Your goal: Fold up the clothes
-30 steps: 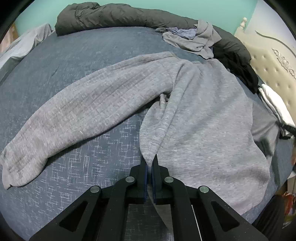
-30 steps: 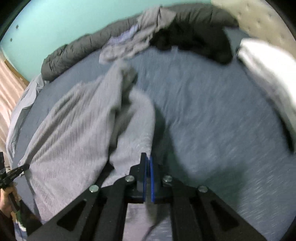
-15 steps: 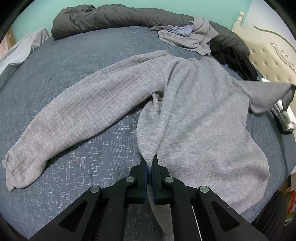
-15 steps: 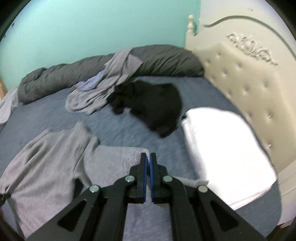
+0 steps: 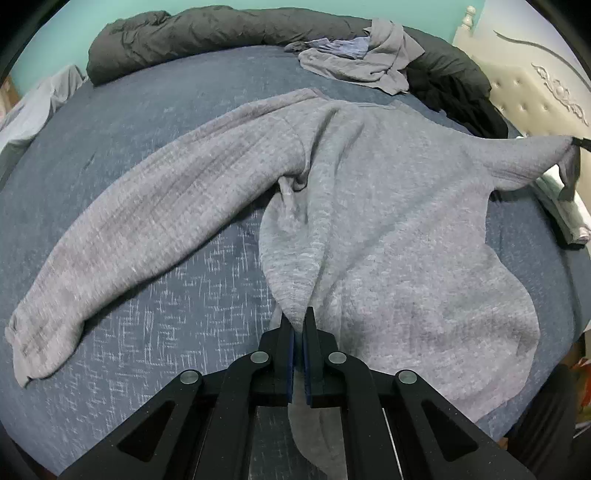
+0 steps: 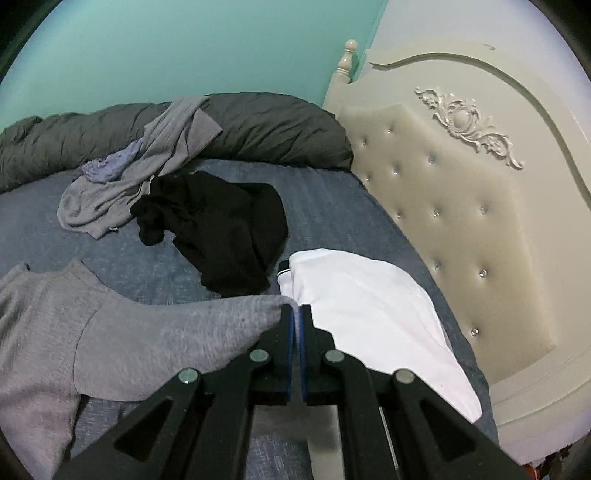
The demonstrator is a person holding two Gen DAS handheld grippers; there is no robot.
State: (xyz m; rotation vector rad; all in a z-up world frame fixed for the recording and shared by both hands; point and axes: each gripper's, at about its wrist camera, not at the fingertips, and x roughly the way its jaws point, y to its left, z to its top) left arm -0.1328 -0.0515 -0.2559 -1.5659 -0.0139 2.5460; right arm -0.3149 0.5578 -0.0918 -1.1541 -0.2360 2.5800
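A grey sweatshirt point(image 5: 388, 206) lies spread on the blue bed point(image 5: 166, 92). Its left sleeve point(image 5: 147, 221) stretches flat toward the near left. My left gripper point(image 5: 298, 317) is shut on a pinched fold of the sweatshirt's hem edge, low over the bed. The other sleeve point(image 6: 177, 332) is pulled taut to the right, lifted off the bed, with my right gripper point(image 6: 296, 314) shut on its cuff. In the left wrist view that right gripper point(image 5: 580, 143) shows only as a dark tip at the far right edge.
A folded white garment point(image 6: 369, 314) lies under the lifted cuff by the padded headboard point(image 6: 443, 206). A black garment point(image 6: 221, 229) and a light grey pile point(image 6: 122, 192) lie beyond. A dark rolled duvet point(image 5: 229, 33) lines the far edge.
My right gripper has risen and swung right with the cuff, drawing the sleeve out straight over the white garment. The left gripper has crept slightly, still gripping the hem.
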